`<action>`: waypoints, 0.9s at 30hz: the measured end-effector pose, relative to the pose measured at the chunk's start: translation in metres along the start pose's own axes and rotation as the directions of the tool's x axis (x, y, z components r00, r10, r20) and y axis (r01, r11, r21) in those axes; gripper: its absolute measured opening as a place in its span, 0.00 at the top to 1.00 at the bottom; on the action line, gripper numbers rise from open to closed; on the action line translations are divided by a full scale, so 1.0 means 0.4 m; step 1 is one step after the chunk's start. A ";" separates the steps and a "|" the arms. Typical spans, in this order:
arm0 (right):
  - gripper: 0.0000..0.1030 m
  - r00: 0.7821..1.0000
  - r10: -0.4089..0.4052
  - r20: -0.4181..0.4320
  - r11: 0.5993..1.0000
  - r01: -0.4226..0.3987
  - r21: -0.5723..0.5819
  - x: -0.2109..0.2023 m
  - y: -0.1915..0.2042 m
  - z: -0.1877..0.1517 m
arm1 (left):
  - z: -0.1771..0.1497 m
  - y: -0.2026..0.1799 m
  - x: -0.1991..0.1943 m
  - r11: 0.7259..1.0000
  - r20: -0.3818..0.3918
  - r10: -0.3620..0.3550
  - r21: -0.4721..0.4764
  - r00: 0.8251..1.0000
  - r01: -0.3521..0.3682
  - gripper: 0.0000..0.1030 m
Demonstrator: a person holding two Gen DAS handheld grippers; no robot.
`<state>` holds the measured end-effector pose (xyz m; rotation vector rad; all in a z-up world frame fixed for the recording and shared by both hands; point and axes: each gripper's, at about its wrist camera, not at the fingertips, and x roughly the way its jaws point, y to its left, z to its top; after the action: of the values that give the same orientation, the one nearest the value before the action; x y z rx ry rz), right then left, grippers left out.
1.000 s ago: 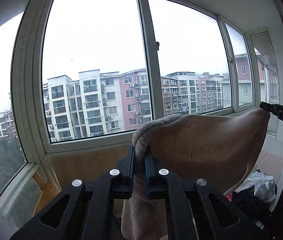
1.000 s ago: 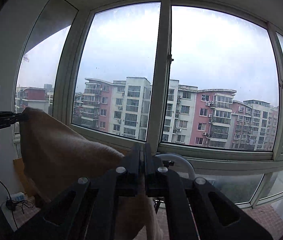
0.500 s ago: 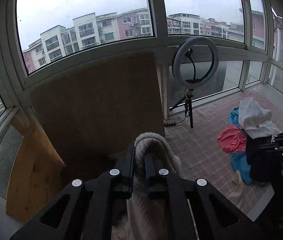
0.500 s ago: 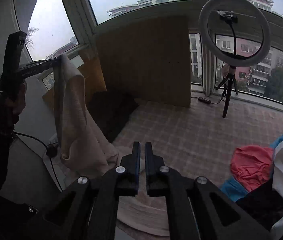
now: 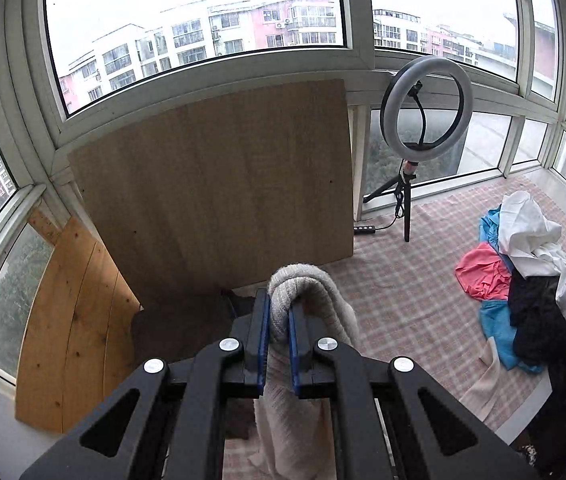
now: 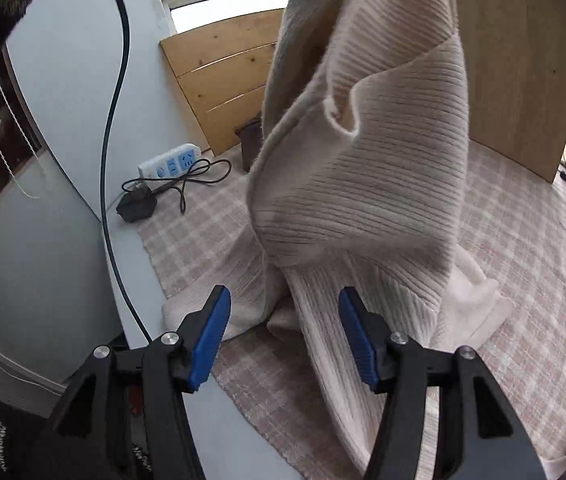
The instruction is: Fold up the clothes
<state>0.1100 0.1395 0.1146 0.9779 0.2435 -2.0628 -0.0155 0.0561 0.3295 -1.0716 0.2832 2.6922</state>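
Checked floor mat [image 6: 523, 248] below, the left gripper [image 5: 279, 322] pinches a beige ribbed sweater [image 6: 371, 152], seemingly by its hem, hanging onto the mat; the right gripper [image 6: 283, 316] gapes wide nearby.

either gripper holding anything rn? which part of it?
Left gripper is shut on the beige knit sweater, pinching a thick ribbed edge at its top; the rest hangs to the floor. Right gripper is open, holding nothing.

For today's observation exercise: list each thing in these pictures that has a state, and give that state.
Left gripper: shut on sweater.
Right gripper: open, holding nothing.
Sweater: hanging, lower part resting on rug.
Rug: spread flat.
Clothes pile: unfolded, heaped.
Ring light: upright, unlit.
Power strip: plugged into.
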 end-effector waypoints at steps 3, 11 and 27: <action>0.46 0.998 0.012 0.055 0.998 -0.015 0.054 0.007 0.012 0.027 | -0.006 -0.008 -0.012 1.000 0.003 -0.007 0.009 1.000 0.007 0.93; 0.60 0.998 -0.015 0.053 0.978 0.003 0.208 0.079 -0.034 0.097 | -0.018 -0.006 -0.052 1.000 0.023 -0.015 0.027 1.000 0.014 0.93; 0.94 0.804 -0.508 0.310 0.854 0.424 0.300 -0.703 -0.331 0.190 | -0.054 0.060 -0.334 0.986 0.237 -0.159 -0.005 0.958 0.165 0.93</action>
<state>0.0703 0.3568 0.3463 0.6551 0.0543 -2.7402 0.0863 0.0089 0.4091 -0.7336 0.1143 2.6451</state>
